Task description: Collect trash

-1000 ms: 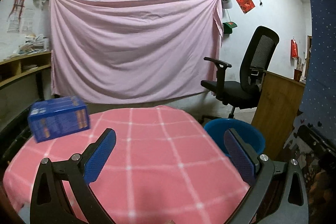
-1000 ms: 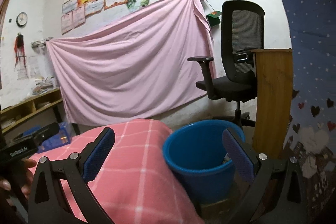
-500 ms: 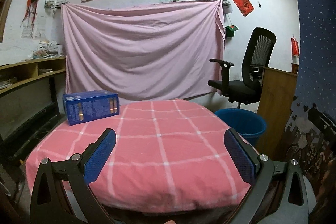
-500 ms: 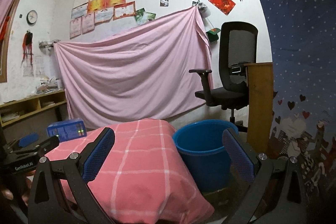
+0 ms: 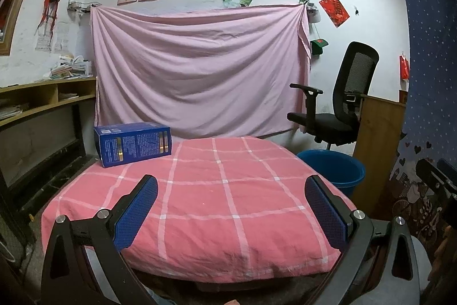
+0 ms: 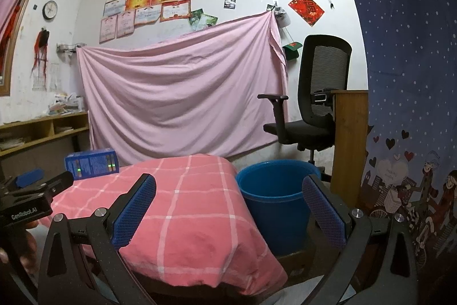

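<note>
Blue box [image 5: 134, 143], the only loose item on show and so probably the trash to collect, lies on its long side at the far left corner of the pink checked tabletop [image 5: 228, 207]. Seen along the left gripper [image 5: 228, 215], it sits ahead of the jaws and off to their left, well apart from them, its long axis running across the line of reach rather than along it. Those jaws are spread wide and hold nothing. The right gripper [image 6: 225, 213] also has its jaws spread and empty; from there the box [image 6: 91, 163] is farther off and far to the left, beyond the left gripper [image 6: 31, 193], which shows at that edge. A blue bucket [image 6: 274, 196] stands on the floor just ahead of the right jaws, beside the tabletop's right edge. The left gripper looks the nearer one for the pick. It would likely need to swing left and forward, closing across the box's short width.
</note>
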`<state>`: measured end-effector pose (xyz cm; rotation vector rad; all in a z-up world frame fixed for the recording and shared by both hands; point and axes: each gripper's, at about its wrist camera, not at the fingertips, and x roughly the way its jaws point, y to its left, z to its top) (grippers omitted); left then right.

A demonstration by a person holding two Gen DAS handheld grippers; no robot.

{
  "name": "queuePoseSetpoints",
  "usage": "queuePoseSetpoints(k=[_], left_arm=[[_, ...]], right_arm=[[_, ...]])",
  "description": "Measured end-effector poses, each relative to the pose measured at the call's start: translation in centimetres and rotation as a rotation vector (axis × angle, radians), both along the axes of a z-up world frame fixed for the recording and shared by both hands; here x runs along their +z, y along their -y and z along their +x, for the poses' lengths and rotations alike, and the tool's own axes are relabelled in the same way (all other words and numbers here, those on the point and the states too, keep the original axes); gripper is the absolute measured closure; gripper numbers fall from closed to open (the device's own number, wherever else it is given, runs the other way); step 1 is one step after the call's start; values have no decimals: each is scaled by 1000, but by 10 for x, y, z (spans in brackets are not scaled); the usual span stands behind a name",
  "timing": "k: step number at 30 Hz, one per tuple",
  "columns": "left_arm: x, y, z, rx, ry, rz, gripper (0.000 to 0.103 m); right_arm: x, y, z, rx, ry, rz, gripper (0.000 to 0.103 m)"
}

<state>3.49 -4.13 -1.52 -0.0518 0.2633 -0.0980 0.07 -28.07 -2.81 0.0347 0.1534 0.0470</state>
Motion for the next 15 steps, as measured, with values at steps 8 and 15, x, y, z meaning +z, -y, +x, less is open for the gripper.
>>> queuePoseSetpoints(k=[8,15], left_arm=[[0,-2,0,6,1,-1,2],[0,-2,-1,7,2,0,2]], right_arm=[[-1,-1,-1,4,-6,2,0],[-2,-3,-2,4,-12,7,0]])
